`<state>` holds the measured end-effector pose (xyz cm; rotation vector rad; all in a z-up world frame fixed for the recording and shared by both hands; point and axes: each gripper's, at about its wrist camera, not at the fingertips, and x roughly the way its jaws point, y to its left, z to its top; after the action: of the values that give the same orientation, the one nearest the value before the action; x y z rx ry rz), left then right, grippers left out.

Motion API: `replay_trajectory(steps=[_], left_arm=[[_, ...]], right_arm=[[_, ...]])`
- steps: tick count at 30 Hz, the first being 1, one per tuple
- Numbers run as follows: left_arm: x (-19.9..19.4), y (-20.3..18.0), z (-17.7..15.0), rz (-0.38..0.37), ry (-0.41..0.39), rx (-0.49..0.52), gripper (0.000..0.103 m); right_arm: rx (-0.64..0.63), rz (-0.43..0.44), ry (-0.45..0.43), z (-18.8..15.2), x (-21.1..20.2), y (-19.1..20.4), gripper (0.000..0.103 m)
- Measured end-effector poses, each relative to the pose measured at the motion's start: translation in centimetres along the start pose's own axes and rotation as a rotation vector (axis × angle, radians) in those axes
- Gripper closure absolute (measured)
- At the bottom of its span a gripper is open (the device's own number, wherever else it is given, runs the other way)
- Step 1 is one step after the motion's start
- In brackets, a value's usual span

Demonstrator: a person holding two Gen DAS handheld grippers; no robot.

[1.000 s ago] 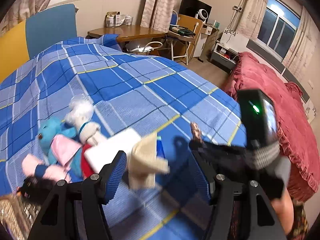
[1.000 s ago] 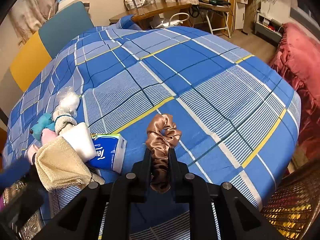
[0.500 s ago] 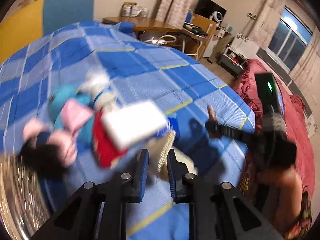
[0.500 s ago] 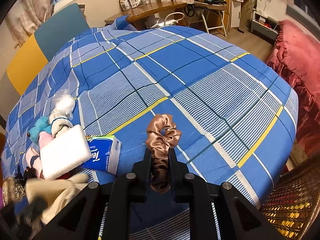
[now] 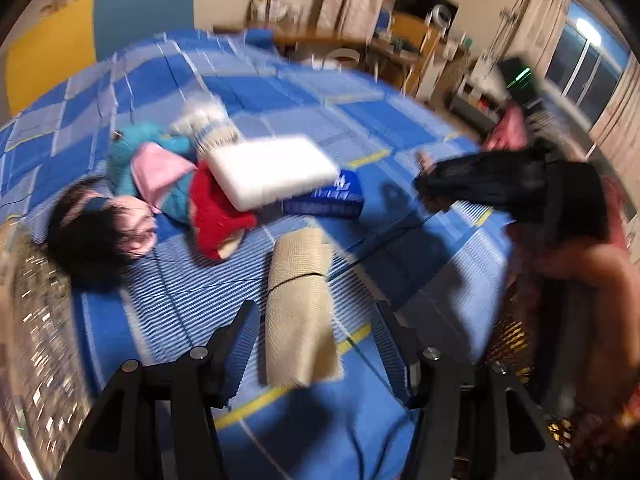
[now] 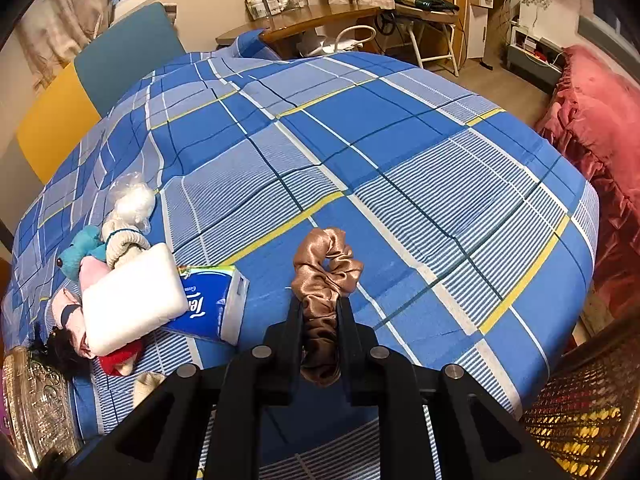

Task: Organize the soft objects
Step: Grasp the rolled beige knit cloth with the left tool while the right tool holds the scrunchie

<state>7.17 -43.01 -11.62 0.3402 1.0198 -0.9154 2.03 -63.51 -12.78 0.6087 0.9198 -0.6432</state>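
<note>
A folded beige cloth (image 5: 298, 312) lies on the blue checked bedspread (image 6: 360, 140), between the fingers of my left gripper (image 5: 316, 344). Its jaws are opening and the pads stand clear of the cloth on both sides. This view is blurred. My right gripper (image 6: 320, 312) is shut on a brown satin scrunchie (image 6: 326, 264), held just above the bed. A pile of soft things lies to the left: a white foam block (image 6: 132, 296), a blue tissue pack (image 6: 212, 304), a teal plush (image 6: 78, 250), a black-haired doll (image 5: 92, 232) and a red piece (image 5: 216, 216).
A gold patterned container (image 6: 36, 400) stands at the bed's near left corner. A wicker basket (image 6: 580, 412) sits at the lower right. A red-covered bed (image 6: 600, 128) lies to the right, with a desk (image 6: 312, 20) and chairs behind.
My left gripper came down toward the bed's near edge with the beige cloth, closed on it, then opened; the cloth now rests on the bedspread. The right gripper and scrunchie have not moved.
</note>
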Motion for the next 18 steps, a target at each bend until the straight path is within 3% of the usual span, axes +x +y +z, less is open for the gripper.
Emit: replay_trajectory(steps=[2, 4, 5, 11, 18], left_arm=[[2.0, 0.2, 0.3, 0.026, 0.043, -0.005, 0.046], [3.1, 0.6, 0.1, -0.009, 0.08, -0.031, 0.063], [3.4, 0.9, -0.2, -0.026, 0.082, -0.051, 0.063], [0.5, 0.8, -1.6, -0.003, -0.005, -0.028, 0.068], [-5.8, 1.5, -2.0, -0.047, -0.109, -0.05, 0.068]], right_arm=[[-0.006, -0.008, 0.0, 0.1, 0.1, 0.1, 0.087], [-0.005, -0.007, 0.002, 0.1, 0.2, 0.1, 0.087], [-0.007, -0.007, 0.001, 0.1, 0.2, 0.1, 0.087], [-0.033, -0.005, -0.013, 0.2, 0.1, 0.6, 0.087], [-0.076, 0.035, -0.024, -0.1, -0.2, 1.6, 0.087]])
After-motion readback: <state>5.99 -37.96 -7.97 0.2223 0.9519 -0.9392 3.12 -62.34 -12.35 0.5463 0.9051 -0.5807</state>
